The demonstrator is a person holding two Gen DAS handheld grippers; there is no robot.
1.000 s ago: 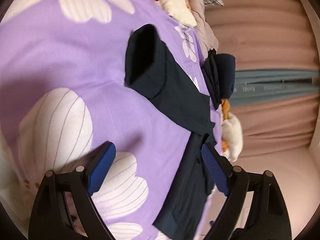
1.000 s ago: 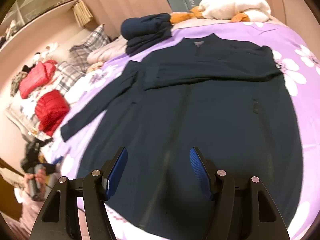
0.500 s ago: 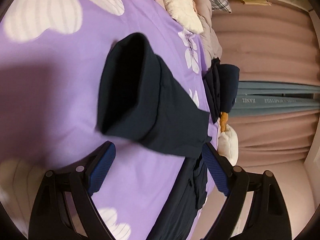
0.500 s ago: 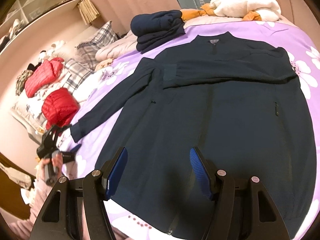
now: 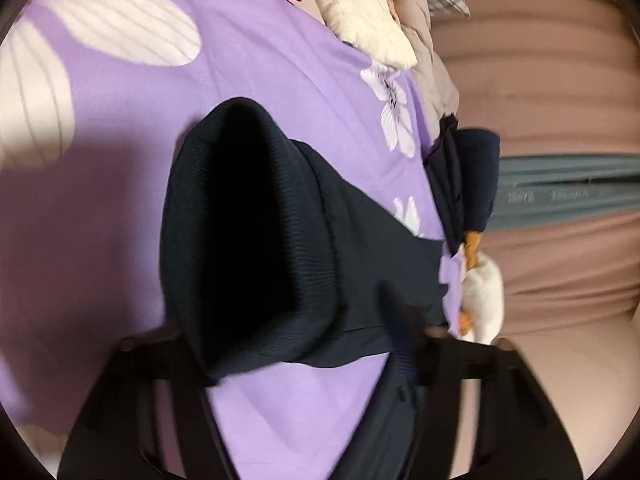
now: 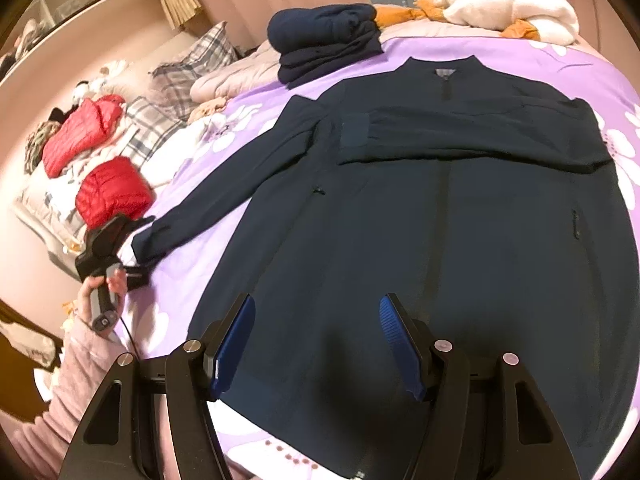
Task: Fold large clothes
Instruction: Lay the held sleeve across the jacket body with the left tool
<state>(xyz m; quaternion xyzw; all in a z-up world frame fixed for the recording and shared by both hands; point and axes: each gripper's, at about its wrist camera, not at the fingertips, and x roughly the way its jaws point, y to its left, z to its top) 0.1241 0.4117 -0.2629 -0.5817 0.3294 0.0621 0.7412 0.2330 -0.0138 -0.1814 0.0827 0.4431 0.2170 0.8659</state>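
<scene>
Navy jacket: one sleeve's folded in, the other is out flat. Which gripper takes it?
Left. The left gripper is already at the cuff of the outstretched sleeve. The right gripper hangs open over the jacket hem, well away from that sleeve.

left gripper (image 5: 296,344) | jaws spread either side of sleeve cuff (image 5: 248,256) | purple bedsheet (image 5: 280,92) beneath

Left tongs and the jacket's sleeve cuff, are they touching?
Touching. The left wrist view shows the sleeve cuff lying between the left tongs, over one finger; they look part-closed.
</scene>
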